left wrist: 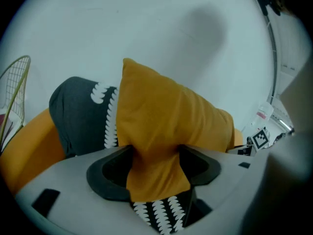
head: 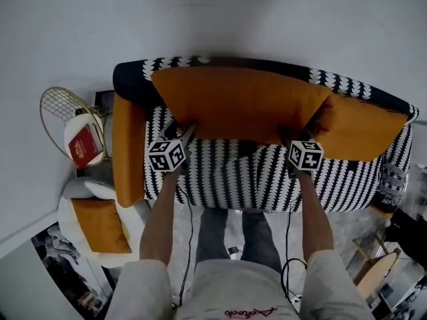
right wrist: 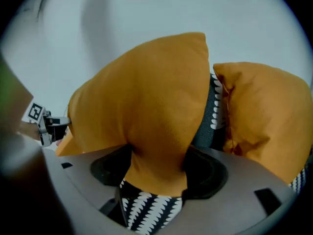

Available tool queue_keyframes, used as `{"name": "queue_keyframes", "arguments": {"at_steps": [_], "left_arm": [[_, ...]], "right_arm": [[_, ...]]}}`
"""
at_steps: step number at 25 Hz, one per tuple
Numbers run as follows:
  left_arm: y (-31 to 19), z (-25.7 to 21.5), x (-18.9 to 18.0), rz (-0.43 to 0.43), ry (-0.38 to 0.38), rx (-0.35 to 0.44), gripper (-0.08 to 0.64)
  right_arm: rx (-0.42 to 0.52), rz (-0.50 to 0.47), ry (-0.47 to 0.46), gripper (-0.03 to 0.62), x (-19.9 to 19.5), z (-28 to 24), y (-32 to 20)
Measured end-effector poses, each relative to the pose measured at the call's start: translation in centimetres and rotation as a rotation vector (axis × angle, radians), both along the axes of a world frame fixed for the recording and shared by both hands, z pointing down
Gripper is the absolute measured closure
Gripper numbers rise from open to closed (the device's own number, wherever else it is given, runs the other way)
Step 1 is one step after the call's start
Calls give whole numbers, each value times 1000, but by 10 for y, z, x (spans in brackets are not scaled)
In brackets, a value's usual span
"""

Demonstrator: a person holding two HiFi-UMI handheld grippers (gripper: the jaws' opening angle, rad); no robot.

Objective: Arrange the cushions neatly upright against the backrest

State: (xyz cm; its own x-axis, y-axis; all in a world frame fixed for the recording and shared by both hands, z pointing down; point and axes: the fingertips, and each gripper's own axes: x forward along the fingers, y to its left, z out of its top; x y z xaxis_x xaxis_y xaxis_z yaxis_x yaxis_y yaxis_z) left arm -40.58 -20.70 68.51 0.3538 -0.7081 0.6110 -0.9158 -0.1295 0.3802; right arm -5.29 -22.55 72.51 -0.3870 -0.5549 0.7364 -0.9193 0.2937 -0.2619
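Large cushion, upright against backrest: placing step. Left hand-held gripper, right hand-held gripper: each clamped on its lower edge. Next, likely: release, straighten second cushion.

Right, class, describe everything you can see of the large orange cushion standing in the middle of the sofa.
The large orange cushion is a plump, wide rectangle in plain, velvety-looking fabric. It stands upright on its long edge on the patterned seat, leaning against the black backrest. The left gripper and right gripper each pinch a lower corner between their jaws, bunching the fabric. Its right end seems to touch a smaller orange cushion.
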Motion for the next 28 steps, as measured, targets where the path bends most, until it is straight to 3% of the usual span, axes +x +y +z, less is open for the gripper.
{"name": "queue_keyframes", "arguments": {"at_steps": [4,12,18,19,20,21,22,24,28], "left_arm": [[16,38,-8,-29,-18,-115,229],[21,40,-15,-23,-47,-109,222],[33,17,-4,22,-93,-49,227],[37,12,0,26,-90,-35,259],[42,6,5,30,-90,-21,327],[48,2,10,36,-94,-9,396],[53,-2,15,47,-100,2,490],[60,-8,26,71,-102,19,526],[68,-21,41,74,-93,48,531]], "right_arm": [[-59,32,47,227,6,31,11],[-39,79,0,204,10,34,17],[15,46,48,210,22,13,26],[33,36,73,231,23,7,30],[51,23,104,315,24,1,35],[68,5,131,456,25,-6,42],[82,-20,142,538,23,-11,49],[104,-75,119,563,15,-20,59],[126,-109,58,565,5,-32,71]]}}
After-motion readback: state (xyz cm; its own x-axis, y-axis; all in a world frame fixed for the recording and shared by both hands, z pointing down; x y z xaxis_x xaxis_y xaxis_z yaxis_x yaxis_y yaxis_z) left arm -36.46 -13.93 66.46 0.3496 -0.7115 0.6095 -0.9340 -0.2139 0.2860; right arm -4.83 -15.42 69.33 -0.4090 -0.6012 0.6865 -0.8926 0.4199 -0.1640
